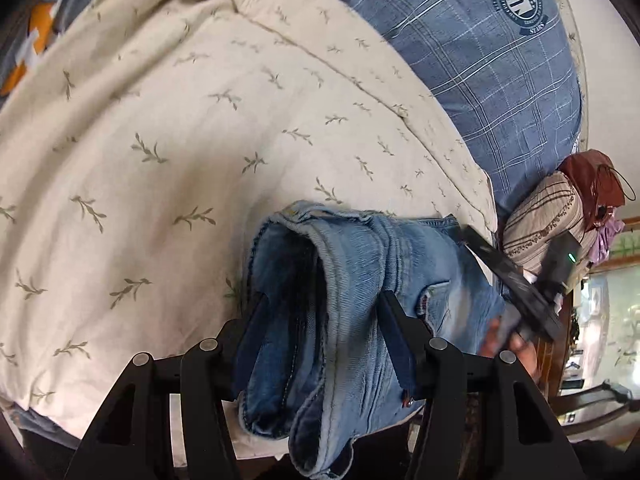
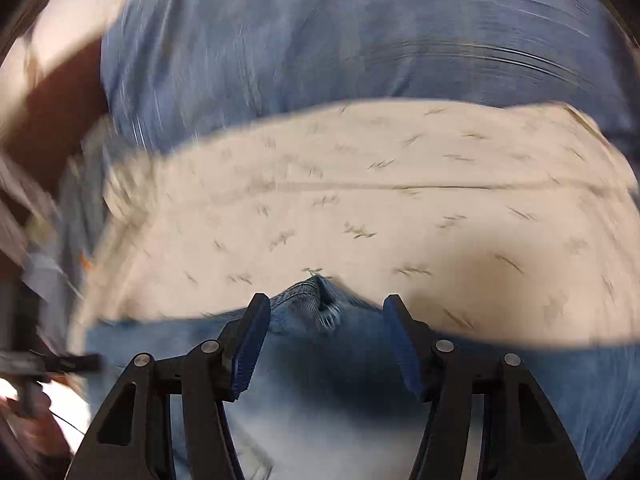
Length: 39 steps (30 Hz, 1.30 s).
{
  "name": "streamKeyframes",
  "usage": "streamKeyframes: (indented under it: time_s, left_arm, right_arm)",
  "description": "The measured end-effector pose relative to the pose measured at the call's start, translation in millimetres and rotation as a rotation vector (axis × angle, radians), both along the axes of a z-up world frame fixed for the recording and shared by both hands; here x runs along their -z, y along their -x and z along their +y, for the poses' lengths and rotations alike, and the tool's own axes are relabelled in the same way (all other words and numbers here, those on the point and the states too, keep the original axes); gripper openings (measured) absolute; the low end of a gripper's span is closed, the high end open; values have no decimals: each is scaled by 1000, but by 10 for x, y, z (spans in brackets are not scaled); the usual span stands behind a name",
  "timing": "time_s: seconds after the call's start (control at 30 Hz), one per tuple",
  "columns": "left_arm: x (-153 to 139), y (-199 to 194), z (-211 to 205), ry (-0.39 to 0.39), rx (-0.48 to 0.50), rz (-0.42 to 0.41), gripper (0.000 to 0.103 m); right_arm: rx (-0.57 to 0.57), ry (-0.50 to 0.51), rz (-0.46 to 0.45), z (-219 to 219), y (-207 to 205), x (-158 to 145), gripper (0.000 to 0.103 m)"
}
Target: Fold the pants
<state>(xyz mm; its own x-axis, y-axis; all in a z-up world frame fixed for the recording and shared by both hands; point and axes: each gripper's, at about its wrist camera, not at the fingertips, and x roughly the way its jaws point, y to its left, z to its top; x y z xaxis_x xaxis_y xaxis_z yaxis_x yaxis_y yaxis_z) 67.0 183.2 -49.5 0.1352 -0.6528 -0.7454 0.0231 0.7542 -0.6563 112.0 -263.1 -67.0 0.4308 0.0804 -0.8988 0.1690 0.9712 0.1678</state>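
Observation:
The pants are light blue jeans (image 1: 344, 280), bunched in a thick folded bundle on a cream leaf-print bedcover (image 1: 160, 160). My left gripper (image 1: 324, 312) has its fingers spread wide around the bundle, with denim filling the gap between them. The right gripper (image 1: 520, 280) shows at the jeans' right edge, held by a hand. In the blurred right wrist view, my right gripper (image 2: 326, 320) is open just above the jeans (image 2: 320, 360), with a denim fold peaking between the fingertips.
A blue plaid pillow (image 1: 480, 60) with a round badge lies beyond the bedcover, also in the right wrist view (image 2: 320, 40). A striped bolster (image 1: 540, 220) and a brown bag (image 1: 592, 176) sit at the right. The bed edge runs below the jeans.

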Motion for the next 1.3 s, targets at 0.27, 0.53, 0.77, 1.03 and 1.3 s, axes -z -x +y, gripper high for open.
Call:
streamKeyframes:
  time_s: [0.27,0.53,0.77,1.03,1.3]
  left_arm:
    - [-171,-100,-254,-67,68,-162,21]
    - [-109,2,-45,-39,50,-82,24]
    - [-344,565,423,113,59,-121,62]
    - [96,693,219,160,131,24,62]
    - [-308,506,374,85,103,-86,21]
  right_arm:
    - [-114,205,-52,321,-117,-203,1]
    - [-2,207,-27,351,-31,135,10]
    - [64,-163,-122,329,1027,-413,53]
    - [111,-613,30,822,2006,202,66]
    - [214,-676,-92,874,1854,259,9]
